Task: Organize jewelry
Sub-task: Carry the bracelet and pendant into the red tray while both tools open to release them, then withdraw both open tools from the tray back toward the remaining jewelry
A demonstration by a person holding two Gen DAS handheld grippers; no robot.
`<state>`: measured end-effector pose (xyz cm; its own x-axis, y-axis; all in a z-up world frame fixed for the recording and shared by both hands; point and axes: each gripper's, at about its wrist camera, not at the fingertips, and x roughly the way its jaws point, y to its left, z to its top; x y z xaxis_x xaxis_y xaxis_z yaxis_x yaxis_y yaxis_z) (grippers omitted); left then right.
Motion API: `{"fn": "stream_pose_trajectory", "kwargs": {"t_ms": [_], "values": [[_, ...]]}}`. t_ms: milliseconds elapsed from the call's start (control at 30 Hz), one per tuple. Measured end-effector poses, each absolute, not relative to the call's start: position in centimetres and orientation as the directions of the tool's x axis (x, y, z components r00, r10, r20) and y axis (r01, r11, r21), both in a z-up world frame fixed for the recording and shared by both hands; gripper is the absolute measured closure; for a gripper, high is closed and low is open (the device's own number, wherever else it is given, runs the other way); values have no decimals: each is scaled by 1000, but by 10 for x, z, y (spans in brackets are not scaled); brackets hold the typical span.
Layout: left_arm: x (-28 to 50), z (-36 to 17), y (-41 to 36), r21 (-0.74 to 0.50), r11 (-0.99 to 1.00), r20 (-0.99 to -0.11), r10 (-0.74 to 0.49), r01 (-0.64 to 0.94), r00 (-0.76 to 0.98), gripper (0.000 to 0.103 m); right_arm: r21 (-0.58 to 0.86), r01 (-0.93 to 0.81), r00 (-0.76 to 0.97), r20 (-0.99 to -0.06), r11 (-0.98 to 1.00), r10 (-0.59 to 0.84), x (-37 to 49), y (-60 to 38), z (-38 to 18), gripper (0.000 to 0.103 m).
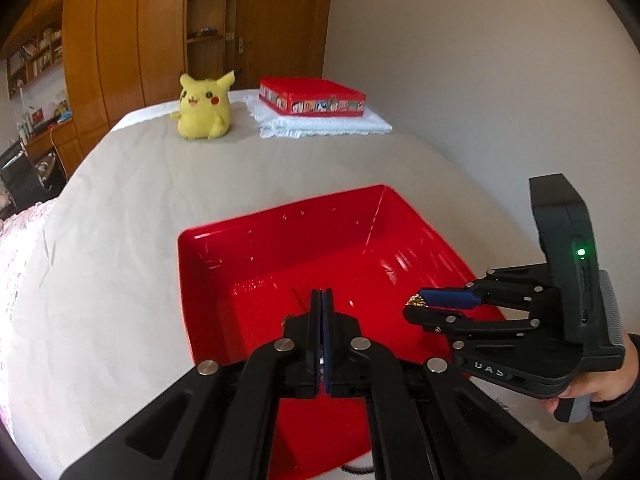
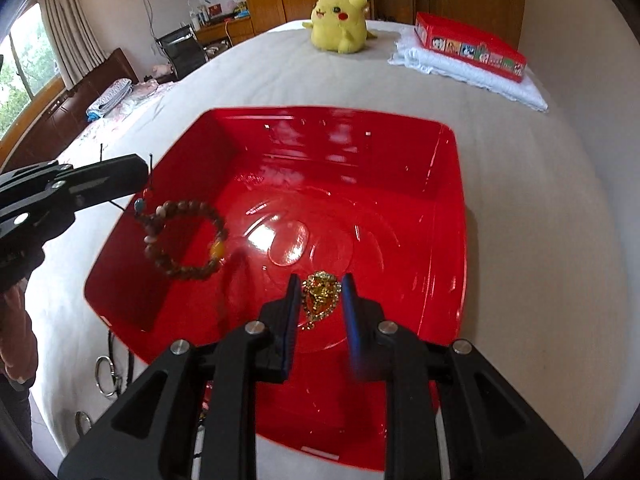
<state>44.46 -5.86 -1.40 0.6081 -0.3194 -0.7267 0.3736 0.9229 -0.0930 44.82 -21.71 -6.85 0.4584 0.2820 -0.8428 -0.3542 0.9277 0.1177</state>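
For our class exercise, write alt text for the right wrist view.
The right tool grips a gold brooch over a red tray on a white-covered table. At left, the left tool dangles a brown bead bracelet above the tray.

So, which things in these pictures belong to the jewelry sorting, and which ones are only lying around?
Part of the job:
- red tray
- bead bracelet, hanging from the shut left gripper
- gold ornament, held in the right gripper

Only lying around:
- yellow plush toy
- red box on folded white cloth
- metal rings beside the tray, purpose unclear
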Motion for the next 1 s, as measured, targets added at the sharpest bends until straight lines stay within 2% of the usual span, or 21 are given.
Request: {"fn": "stream_pose_trajectory", "kwargs": {"t_ms": [300, 367, 400, 433, 500, 667, 733, 833, 867, 933, 1000], "values": [[456, -46, -57, -109, 927, -767, -308, 359, 563, 103, 100, -366, 432, -862, 925, 264, 452, -212, -81, 82], [458, -53, -55, -108, 929, -776, -301, 353, 554, 100, 106, -364, 430, -862, 925, 268, 452, -212, -81, 81], [457, -55, -55, -103, 931, -779, -294, 350, 554, 86, 109, -362, 431, -861, 926, 269, 451, -213, -80, 81], [456, -56, -54, -98, 933, -777, -289, 345, 559, 66, 110, -360, 432, -860, 926, 271, 451, -213, -79, 81], [452, -54, -52, -78, 939, -768, -271, 335, 580, 50, 117, -354, 438, -856, 928, 275, 449, -216, -74, 78], [431, -30, -42, -84, 936, -743, -287, 341, 605, 49, 129, -363, 473, -828, 923, 301, 418, -226, -50, 75], [411, -16, -36, -73, 934, -721, -292, 350, 629, 35, 127, -372, 498, -809, 919, 313, 396, -230, -36, 68], [363, 8, -21, -50, 931, -675, -298, 361, 675, 19, 90, -387, 562, -766, 918, 312, 340, -237, -13, 44], [346, 13, -17, -36, 932, -664, -292, 361, 688, 18, 75, -389, 577, -757, 918, 307, 324, -237, -10, 40], [311, 17, -7, -20, 934, -650, -282, 356, 705, 12, 58, -387, 601, -741, 920, 299, 292, -240, -6, 23], [274, 14, 3, -21, 938, -651, -276, 347, 707, 8, 44, -388, 610, -737, 921, 292, 257, -242, -10, 17]]}}
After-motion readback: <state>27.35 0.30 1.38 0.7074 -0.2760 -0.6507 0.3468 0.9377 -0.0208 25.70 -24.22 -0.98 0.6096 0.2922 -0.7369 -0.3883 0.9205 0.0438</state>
